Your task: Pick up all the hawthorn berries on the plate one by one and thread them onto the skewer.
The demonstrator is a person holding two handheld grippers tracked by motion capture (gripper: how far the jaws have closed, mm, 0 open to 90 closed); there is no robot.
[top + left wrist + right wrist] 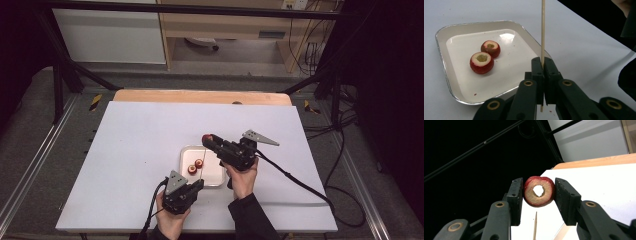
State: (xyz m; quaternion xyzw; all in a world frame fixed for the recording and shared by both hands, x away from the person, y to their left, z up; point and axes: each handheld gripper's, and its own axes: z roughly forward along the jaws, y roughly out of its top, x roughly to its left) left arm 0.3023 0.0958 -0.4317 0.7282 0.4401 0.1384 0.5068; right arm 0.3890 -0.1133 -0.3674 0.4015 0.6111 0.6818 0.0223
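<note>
My left gripper (197, 185) (543, 66) is shut on a thin wooden skewer (543, 30) that stands upright near the white tray's front right corner; the skewer (202, 162) rises toward the right gripper. Two red cored fruit pieces (485, 55) (195, 166) lie in the white tray (521, 45) (216, 172). My right gripper (208, 140) (537, 192) is held above the tray, shut on a third red fruit piece (539, 191) (206, 137) with a hole through its middle. The skewer's pointed tip (535, 225) shows just below that piece.
The tray sits on a white table top (140, 150) with a wooden strip (200, 96) along its far edge. A black frame stands around the table, and cables (310, 187) trail off to the right. White table top lies open to the left of the tray.
</note>
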